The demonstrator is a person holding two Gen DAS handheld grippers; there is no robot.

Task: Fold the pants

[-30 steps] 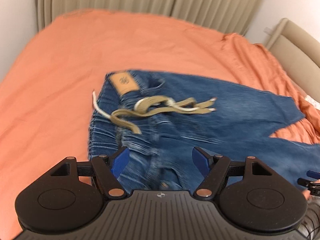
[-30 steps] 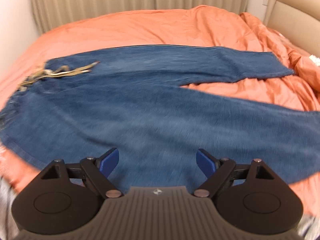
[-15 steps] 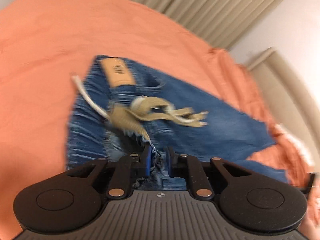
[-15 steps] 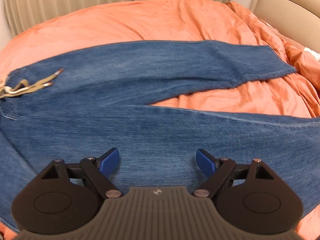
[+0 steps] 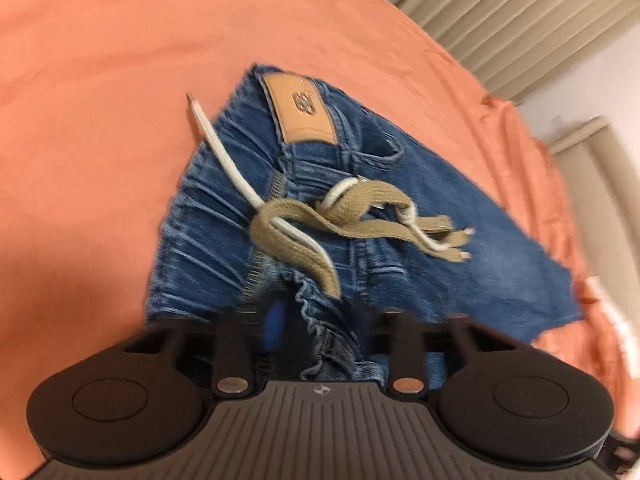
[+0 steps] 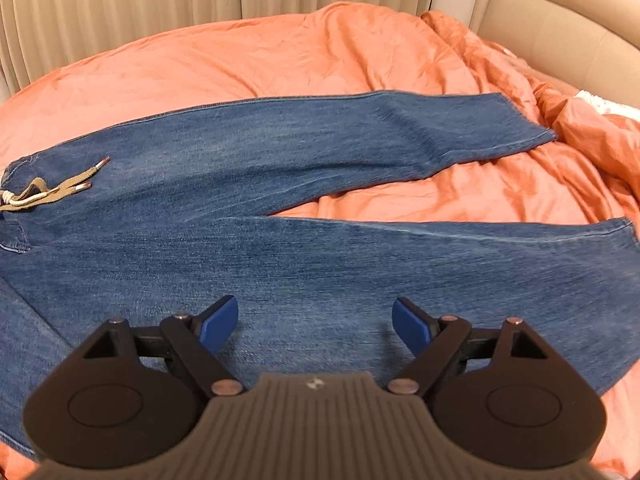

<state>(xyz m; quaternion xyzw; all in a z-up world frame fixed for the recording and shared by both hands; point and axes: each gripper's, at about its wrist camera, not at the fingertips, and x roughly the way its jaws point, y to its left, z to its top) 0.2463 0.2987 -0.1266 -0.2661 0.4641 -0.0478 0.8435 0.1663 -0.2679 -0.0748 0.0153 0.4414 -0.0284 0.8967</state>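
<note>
Blue denim pants (image 6: 280, 168) lie flat on the orange bed cover (image 6: 280, 60), with the legs spread apart toward the right. The waistband (image 5: 224, 240), with a tan leather patch (image 5: 302, 114) and a knotted khaki and white drawstring (image 5: 348, 216), fills the left wrist view. My left gripper (image 5: 316, 316) has a bunched fold of the waistband between its fingers. Its jaws are opening slightly but still pinch the denim. My right gripper (image 6: 314, 320) hovers open over the near leg (image 6: 440, 264) with nothing between its pads.
A beige padded headboard (image 6: 560, 20) stands at the right and pleated curtains (image 6: 160, 0) hang behind the bed. The cover is rumpled near the headboard, where a white pillow edge (image 6: 600, 104) shows. Smooth orange cover (image 5: 80, 120) lies left of the waistband.
My left gripper went from wide open to shut on the waistband, dropping lower and rolling. My right gripper slid to the right along the near leg and stayed open.
</note>
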